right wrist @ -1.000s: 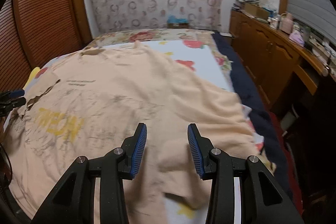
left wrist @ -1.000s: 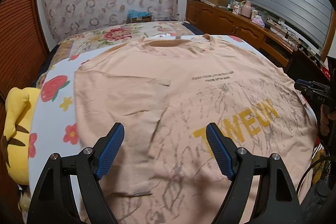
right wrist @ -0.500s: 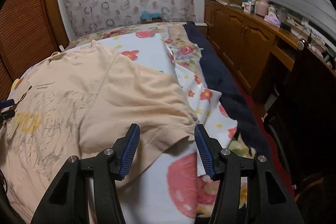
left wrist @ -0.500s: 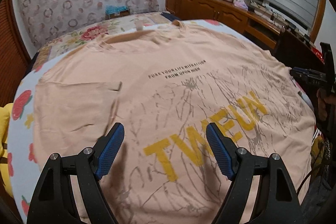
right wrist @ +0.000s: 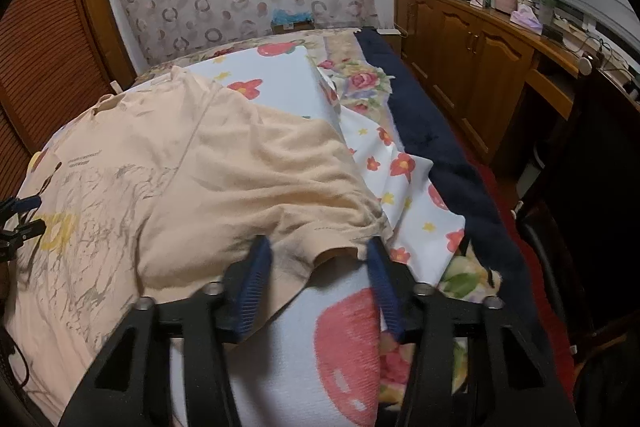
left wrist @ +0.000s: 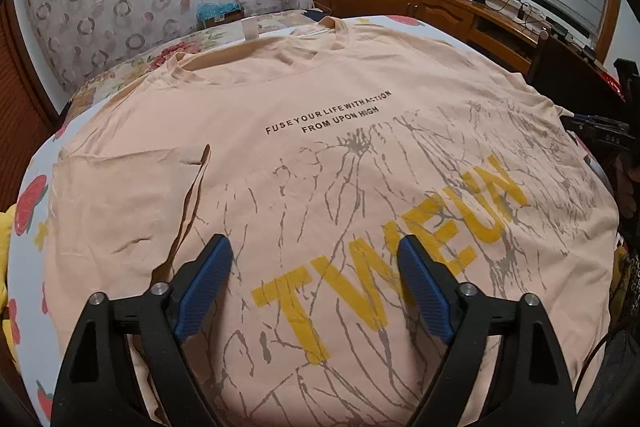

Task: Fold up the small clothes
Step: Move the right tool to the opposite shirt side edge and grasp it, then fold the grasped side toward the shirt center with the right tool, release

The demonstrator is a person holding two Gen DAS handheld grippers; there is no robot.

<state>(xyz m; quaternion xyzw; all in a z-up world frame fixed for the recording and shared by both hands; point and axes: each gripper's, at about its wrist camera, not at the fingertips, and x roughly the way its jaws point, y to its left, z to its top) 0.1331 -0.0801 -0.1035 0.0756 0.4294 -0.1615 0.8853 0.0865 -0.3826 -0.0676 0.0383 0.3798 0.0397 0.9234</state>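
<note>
The peach cotton T-shirt with yellow lettering [left wrist: 360,155] lies flat under the left gripper [left wrist: 316,251], whose jaws are opening, nothing between. The right gripper [right wrist: 318,255] is closing, the crumpled sleeve edge [right wrist: 332,247] between its pads, unpinched.

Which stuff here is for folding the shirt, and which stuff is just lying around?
For the job: peach T-shirt; its right sleeve; left gripper, opening; right gripper, closing around the sleeve's edge.

Just lying around: flowery sheet; yellow plush toy; wooden cabinets.
</note>
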